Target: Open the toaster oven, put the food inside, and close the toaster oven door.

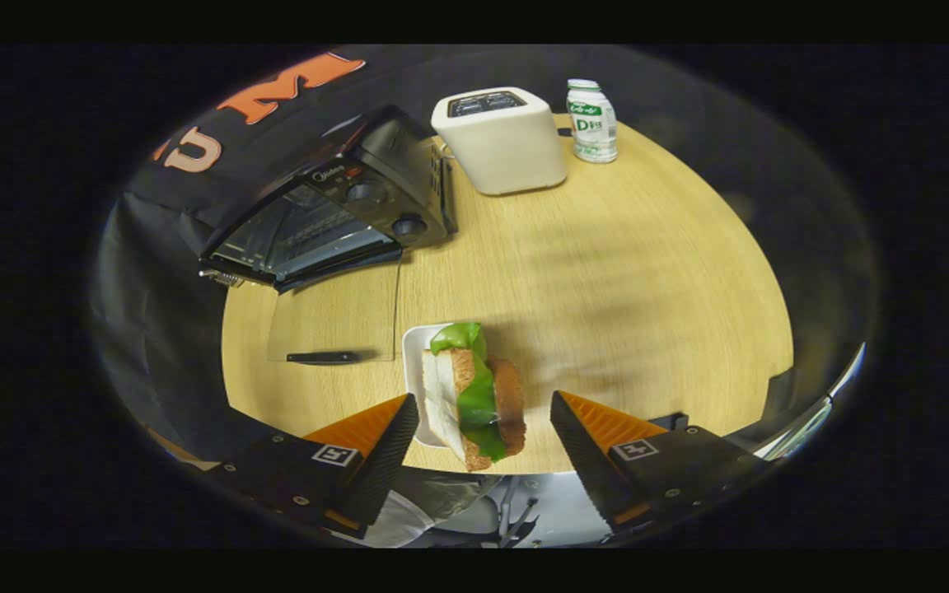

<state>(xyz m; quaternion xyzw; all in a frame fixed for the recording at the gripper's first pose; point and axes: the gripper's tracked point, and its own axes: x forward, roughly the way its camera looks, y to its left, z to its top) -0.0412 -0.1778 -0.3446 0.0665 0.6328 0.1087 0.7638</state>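
Gripper [484,428] fingers were seen spread wide, nothing held; the sandwich of brown-crusted bread slices with green lettuce leaf [474,395] lay between them, untouched by either finger. It was set on a small white plate [413,362] at the near edge of the round light-wood table [623,280].

The sandwich was judged light, soft and easily crushed, with loose layers likely to slide apart. A hold across the two outer bread faces, at mid-length, was judged best, with gentle pressure only. The lettuce was seen sticking out at the far end and along the top seam.

The black toaster oven with two knobs [334,214] was noted at the far left edge of the table, its glass door [334,317] already dropped flat onto the tabletop, a dark handle [322,357] at the door's near edge, and the wire rack visible inside. A cream-white slot toaster [501,140] and a small white bottle with green label [592,121] were noted at the far edge, well apart from the sandwich.
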